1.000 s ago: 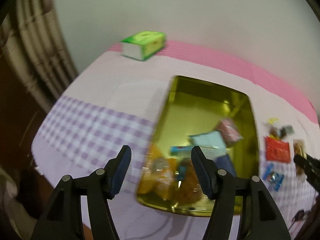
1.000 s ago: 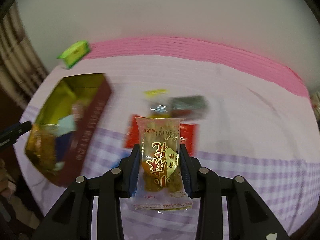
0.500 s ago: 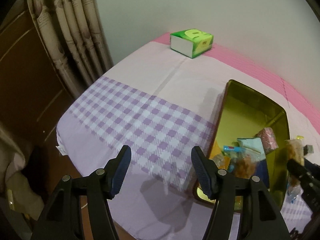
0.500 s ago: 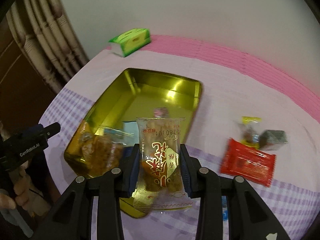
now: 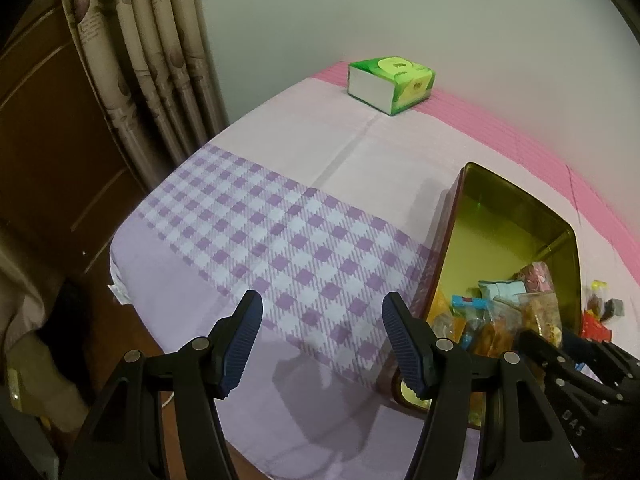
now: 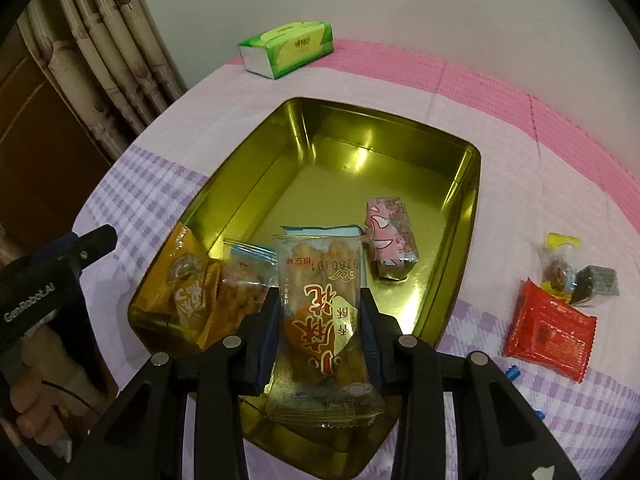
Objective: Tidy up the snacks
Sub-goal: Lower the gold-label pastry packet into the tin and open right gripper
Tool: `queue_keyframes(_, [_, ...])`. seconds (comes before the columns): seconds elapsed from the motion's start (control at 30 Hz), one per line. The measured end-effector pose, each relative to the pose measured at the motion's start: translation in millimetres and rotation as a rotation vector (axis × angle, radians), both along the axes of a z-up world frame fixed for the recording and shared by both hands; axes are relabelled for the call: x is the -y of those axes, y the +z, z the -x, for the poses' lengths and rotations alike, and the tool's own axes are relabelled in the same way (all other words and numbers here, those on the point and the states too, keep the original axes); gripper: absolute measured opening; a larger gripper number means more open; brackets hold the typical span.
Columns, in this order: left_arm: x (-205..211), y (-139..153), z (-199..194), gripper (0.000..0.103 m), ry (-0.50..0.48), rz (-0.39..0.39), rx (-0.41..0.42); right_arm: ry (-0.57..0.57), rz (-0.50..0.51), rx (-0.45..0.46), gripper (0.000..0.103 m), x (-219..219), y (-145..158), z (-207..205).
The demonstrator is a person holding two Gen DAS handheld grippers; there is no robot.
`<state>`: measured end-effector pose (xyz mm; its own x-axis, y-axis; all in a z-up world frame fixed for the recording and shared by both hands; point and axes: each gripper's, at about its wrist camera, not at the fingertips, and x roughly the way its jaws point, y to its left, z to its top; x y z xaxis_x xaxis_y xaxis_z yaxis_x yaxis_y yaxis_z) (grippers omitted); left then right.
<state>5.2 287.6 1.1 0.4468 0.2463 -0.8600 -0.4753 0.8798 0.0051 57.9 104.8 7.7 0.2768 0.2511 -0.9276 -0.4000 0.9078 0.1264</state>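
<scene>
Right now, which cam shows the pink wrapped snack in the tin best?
Right wrist. The pink wrapped snack lies in full view on the gold tin floor, pattern readable. Left wrist shows only its top at the frame's edge, behind other packets.

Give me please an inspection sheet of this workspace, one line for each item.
Surface: cloth, purple checks in front, pink band at back.
Job's things: gold tin holds several snacks; red packet and two small sweets lie outside it.
Clutter: tissue box at the far edge.
Grippers: right gripper shut on a clear snack pack over the tin; left gripper open, nothing between the fingers.
Cables: nothing seen.
Surroundings: curtain, plain wall.
</scene>
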Motion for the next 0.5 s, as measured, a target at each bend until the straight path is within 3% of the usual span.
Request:
queue_keyframes(0.4, [8.0,-1.8,-1.8,0.063,-0.022,-0.010,-0.004,0.004,-0.003,-0.017,0.037,0.8,-5.3,-2.2])
queue_keyframes(0.5, [7.8,-2.5,-1.6,0.063,-0.025,-0.012,-0.007,-0.001,-0.020,-0.015,0.045,3.4,-1.8,-2.9])
